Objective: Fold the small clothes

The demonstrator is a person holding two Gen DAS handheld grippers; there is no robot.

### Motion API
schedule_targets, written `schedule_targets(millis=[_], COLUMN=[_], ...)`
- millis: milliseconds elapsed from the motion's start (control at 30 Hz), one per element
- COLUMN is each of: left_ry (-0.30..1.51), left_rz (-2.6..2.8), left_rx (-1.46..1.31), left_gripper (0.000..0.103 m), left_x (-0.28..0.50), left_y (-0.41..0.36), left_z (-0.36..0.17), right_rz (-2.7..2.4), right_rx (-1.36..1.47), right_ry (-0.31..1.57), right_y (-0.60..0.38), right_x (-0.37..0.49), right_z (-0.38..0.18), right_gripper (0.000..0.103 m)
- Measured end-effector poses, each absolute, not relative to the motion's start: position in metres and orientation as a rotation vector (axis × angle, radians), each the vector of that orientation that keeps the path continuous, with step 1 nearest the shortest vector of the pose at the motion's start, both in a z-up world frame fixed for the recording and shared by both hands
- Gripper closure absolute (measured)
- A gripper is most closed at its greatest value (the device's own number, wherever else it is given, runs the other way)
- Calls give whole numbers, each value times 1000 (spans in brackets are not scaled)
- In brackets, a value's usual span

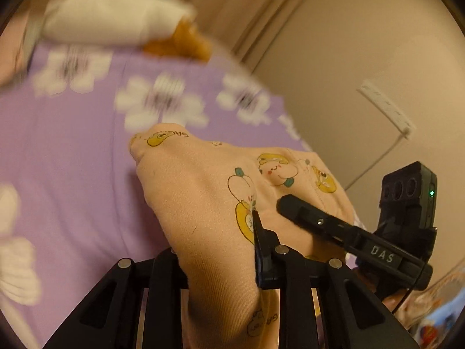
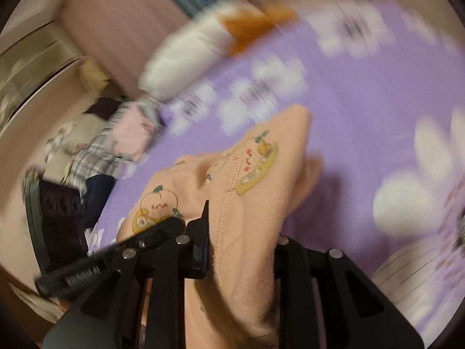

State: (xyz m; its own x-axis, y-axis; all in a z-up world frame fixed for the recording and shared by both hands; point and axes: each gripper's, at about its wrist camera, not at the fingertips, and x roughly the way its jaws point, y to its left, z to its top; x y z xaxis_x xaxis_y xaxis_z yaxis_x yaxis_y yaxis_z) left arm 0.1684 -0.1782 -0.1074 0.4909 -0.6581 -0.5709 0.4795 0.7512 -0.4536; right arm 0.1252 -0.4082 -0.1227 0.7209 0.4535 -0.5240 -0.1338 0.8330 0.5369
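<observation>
A small peach garment with yellow cartoon prints hangs bunched over the purple flowered bedsheet. My left gripper is shut on the garment; cloth drapes over and hides its left finger. The other gripper's finger reaches in from the right and touches the same cloth. In the right wrist view my right gripper is shut on the garment, which covers the right finger, and the left gripper's finger lies at the lower left. Both views are motion-blurred.
A white and orange plush toy lies at the far end of the bed. A pile of plaid and dark clothes sits at the bed's left side. A wall with a white power strip is on the right.
</observation>
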Motion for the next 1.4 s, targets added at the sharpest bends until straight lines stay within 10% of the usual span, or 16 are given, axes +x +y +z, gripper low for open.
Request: schedule_targets(millis=[367,1400], left_ry=[569,639], left_rz=[-575,-534], left_rx=[-174,-134], left_gripper=[80,80], left_x=[123,146], left_y=[-120,-130], left_z=[-39,-44], right_rz=[463,379], right_rx=[323,320], right_ry=[518,538], right_y=[-337,-331], right_x=[104,115], right_z=[-34,-55], right_gripper=[79,78])
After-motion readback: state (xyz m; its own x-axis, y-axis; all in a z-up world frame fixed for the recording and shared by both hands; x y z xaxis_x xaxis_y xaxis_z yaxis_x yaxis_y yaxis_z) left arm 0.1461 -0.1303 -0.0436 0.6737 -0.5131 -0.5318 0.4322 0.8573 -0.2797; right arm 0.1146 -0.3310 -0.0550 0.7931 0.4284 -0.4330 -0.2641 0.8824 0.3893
